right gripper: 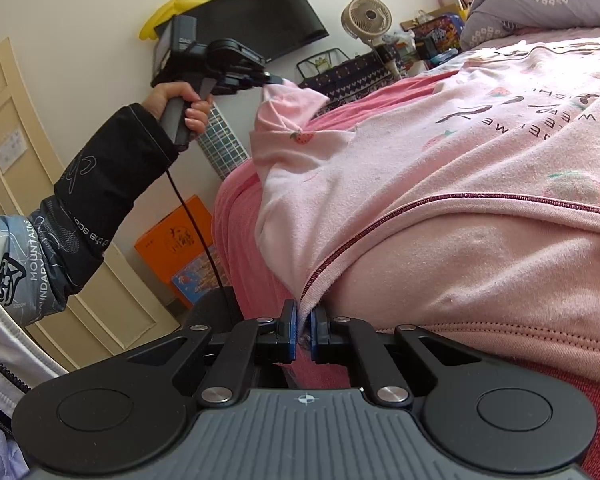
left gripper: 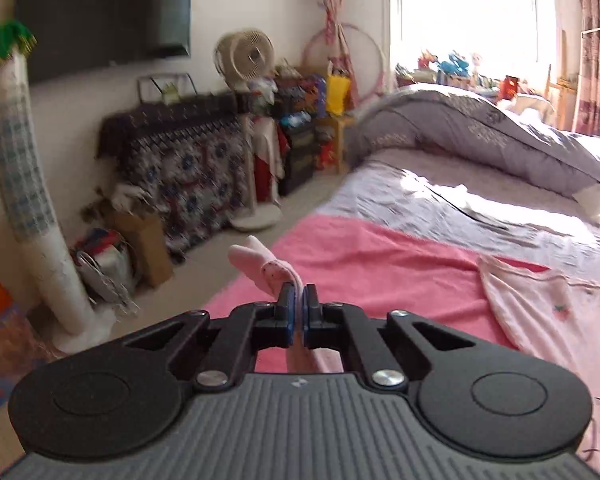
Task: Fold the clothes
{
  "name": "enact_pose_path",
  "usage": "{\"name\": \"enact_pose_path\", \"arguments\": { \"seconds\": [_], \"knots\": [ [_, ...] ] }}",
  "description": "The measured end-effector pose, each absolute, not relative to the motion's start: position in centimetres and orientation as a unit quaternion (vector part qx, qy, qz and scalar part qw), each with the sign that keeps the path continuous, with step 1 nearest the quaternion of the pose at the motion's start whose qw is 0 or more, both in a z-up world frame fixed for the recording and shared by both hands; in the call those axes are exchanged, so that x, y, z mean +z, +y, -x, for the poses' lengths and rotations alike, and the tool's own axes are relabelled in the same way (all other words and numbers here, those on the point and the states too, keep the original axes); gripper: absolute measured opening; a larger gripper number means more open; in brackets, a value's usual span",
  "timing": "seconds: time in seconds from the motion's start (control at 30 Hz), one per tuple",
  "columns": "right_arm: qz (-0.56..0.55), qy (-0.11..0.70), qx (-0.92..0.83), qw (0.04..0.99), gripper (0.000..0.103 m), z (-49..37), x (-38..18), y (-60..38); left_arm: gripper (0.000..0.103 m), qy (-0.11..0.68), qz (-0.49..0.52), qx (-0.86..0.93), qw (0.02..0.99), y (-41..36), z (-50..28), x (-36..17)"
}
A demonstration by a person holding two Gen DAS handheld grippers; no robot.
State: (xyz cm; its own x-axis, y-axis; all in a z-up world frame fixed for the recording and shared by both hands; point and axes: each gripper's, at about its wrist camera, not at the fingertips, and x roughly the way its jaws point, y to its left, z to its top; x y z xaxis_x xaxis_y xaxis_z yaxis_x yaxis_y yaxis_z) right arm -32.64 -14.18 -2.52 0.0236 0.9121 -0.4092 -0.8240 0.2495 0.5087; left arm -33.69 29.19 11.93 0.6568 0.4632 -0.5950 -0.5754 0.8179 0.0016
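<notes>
- Left wrist view: the left hand-held gripper [left gripper: 299,300] sits at lower centre of the frame, its jaws clenched on a strip of the pink garment [left gripper: 556,312]. The pinched end pokes up past the blue pads [left gripper: 288,304] as a small dotted tab.
- The cloth is raised off the bed [left gripper: 380,264] here, probably so that a free part of the garment can be carried across its body; which fold this serves I cannot tell.
- The main body of the garment lies at the right edge of the frame on the pink bed cover; a rumpled grey quilt [left gripper: 480,128] fills the upper right.
- Count in this view: one gripper, one garment, one quilt, one fan [left gripper: 252,54] at upper centre.
- Right wrist view: the right hand-held gripper [right gripper: 304,320] at lower centre is clamped on a garment edge trimmed with dark piping, right at the side of the bed.
- The garment spreads over the right half of the frame, strawberry print and lettering facing up; it is partly flat and partly lifted.
- At upper left, a hand [right gripper: 180,106] grips the handle of the left hand-held gripper, which pulls a bunched part of the cloth up and away. Holding the garment at two separated points keeps it taut and controllable.
- Count: two grippers, one hand and one dark sleeve [right gripper: 112,168], one garment, one orange box [right gripper: 176,236] on the floor.
</notes>
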Motion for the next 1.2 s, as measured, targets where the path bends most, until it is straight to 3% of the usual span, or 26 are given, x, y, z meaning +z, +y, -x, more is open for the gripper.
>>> {"name": "enact_pose_path", "arguments": {
  "seconds": [0.43, 0.53, 0.57, 0.63, 0.67, 0.7, 0.87, 1.1, 1.2],
  "knots": [
    [-0.076, 0.349, 0.611, 0.706, 0.008, 32.2, -2.5, -14.4, 0.007, 0.29, -0.023, 0.455, 0.842, 33.0, 39.1, 11.6],
    [-0.086, 0.349, 0.623, 0.695, 0.017, 32.2, -2.2, -14.6, 0.007, 0.29, -0.013, 0.463, 0.837, 33.5, 40.2, 11.0],
    [-0.088, 0.347, 0.63, 0.689, 0.026, 32.3, -2.1, -14.6, 0.014, 0.289, -0.01, 0.457, 0.841, 33.4, 40.4, 11.0],
    [-0.08, 0.341, 0.641, 0.683, 0.038, 32.6, -1.8, -14.6, 0.043, 0.286, -0.024, 0.448, 0.847, 32.8, 40.5, 10.9],
    [-0.071, 0.339, 0.642, 0.684, 0.041, 32.8, -1.7, -14.5, 0.063, 0.286, -0.04, 0.457, 0.841, 32.5, 40.3, 10.7],
    [-0.059, 0.336, 0.64, 0.688, 0.041, 33.1, -1.5, -14.3, 0.076, 0.286, -0.058, 0.472, 0.832, 32.3, 39.9, 10.4],
    [-0.05, 0.326, 0.64, 0.694, 0.042, 33.6, -0.4, -14.6, 0.076, 0.3, -0.066, 0.516, 0.799, 33.0, 39.0, 9.1],
    [-0.043, 0.278, 0.642, 0.713, 0.066, 34.7, 2.8, -18.0, 0.077, 0.293, -0.074, 0.494, 0.815, 31.2, 38.1, 9.3],
    [-0.042, 0.266, 0.611, 0.744, 0.067, 34.9, 3.7, -19.7, 0.078, 0.284, -0.063, 0.472, 0.832, 29.9, 37.3, 10.0]
  ]
}}
